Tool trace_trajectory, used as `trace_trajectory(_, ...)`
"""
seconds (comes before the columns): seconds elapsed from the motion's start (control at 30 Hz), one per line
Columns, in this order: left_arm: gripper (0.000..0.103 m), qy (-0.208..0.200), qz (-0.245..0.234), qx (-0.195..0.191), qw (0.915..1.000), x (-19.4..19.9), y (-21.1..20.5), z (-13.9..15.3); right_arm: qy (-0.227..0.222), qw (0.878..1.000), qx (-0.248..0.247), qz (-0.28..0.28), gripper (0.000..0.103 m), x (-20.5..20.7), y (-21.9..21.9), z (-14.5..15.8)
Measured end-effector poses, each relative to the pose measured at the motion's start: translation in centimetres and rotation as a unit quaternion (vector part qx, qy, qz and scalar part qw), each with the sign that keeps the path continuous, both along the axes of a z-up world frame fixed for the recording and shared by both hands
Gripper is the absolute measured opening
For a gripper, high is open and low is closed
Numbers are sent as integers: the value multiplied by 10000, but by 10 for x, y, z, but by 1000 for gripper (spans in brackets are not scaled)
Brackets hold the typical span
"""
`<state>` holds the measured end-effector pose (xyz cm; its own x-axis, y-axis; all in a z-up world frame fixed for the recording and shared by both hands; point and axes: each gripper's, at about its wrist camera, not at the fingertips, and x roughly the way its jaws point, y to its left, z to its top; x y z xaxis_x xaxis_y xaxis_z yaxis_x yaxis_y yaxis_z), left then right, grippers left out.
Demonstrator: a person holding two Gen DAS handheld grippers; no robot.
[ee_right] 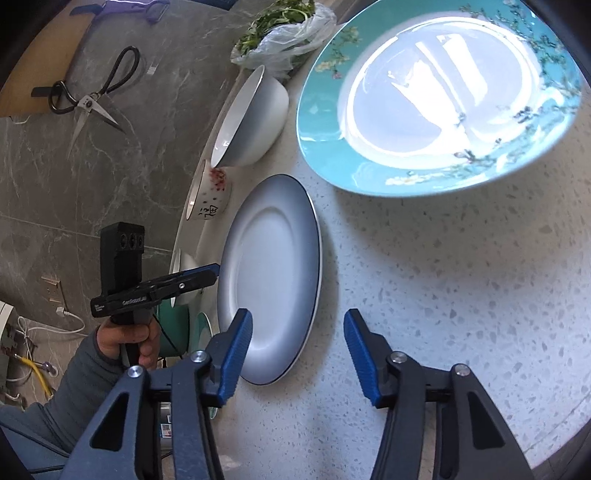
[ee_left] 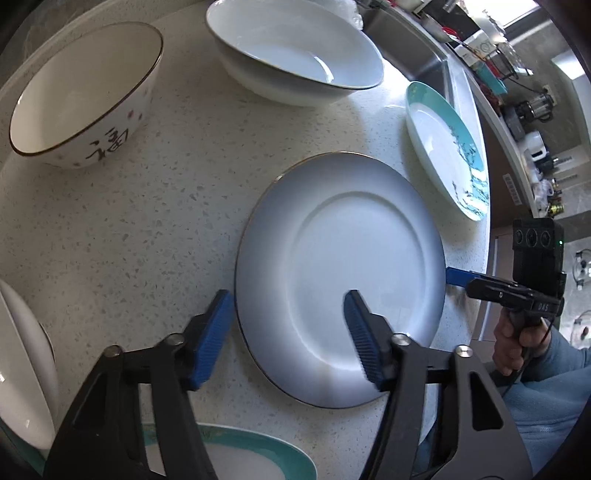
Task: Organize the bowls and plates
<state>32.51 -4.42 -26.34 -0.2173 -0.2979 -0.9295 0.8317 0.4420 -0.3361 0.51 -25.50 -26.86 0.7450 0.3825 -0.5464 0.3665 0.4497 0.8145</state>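
A pale blue-grey plate (ee_left: 354, 273) with a thin dark rim lies flat on the speckled counter; it also shows in the right wrist view (ee_right: 269, 273). My left gripper (ee_left: 288, 314) is open, its jaws straddling the plate's near-left edge, empty. My right gripper (ee_right: 297, 332) is open and empty, just right of the plate's near edge; its blue tip shows in the left wrist view (ee_left: 458, 277) at the plate's right edge. A teal floral plate (ee_right: 436, 99) lies beyond. A deep white bowl (ee_left: 295, 51) and a small bowl with black characters (ee_left: 85, 96) stand at the back.
Another teal-rimmed plate (ee_left: 258, 454) lies at the near edge, a white dish (ee_left: 22, 362) at the left. A sink (ee_left: 417, 48) is beyond the counter. A bag of greens (ee_right: 284, 29) sits by the wall, where scissors (ee_right: 92, 96) hang.
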Motion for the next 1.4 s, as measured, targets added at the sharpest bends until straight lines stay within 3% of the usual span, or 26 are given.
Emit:
trace_trajectory(0.17,56,23,107,-84,9999,5,-1,-9,-157,9998,116,30,54,9,-7,2)
trace_trajectory(0.23,50,78,142,-30,9999,5,1,-17,-187,9997,139,45,53,15,-7,3)
trace_trajectory(0.47,44,240,273,-93,9993,12,6,-22,-121,9999,111,0,43,20,-9,4)
trace_trajectory(0.53,37,173,284,-66,9994,16,10,-20,-63,9999,136,-37,41,21,-11,2)
trace_trajectory(0.63,27,50,385,-5,9992,21,7,-20,47,9998,168,14,30,21,-12,0)
trace_trajectory(0.7,23,47,494,1,9988,25,9,-21,202,9996,201,19,12,20,-15,-5)
trace_trajectory(0.83,22,56,733,36,9973,30,12,-20,271,9993,251,59,12,22,-16,-8)
trace_trajectory(1.13,23,-398,528,171,9977,19,8,-15,325,9994,99,83,12,23,-15,-6)
trace_trajectory(1.4,22,-486,567,75,9972,13,14,-10,381,9992,-62,78,13,25,-13,0)
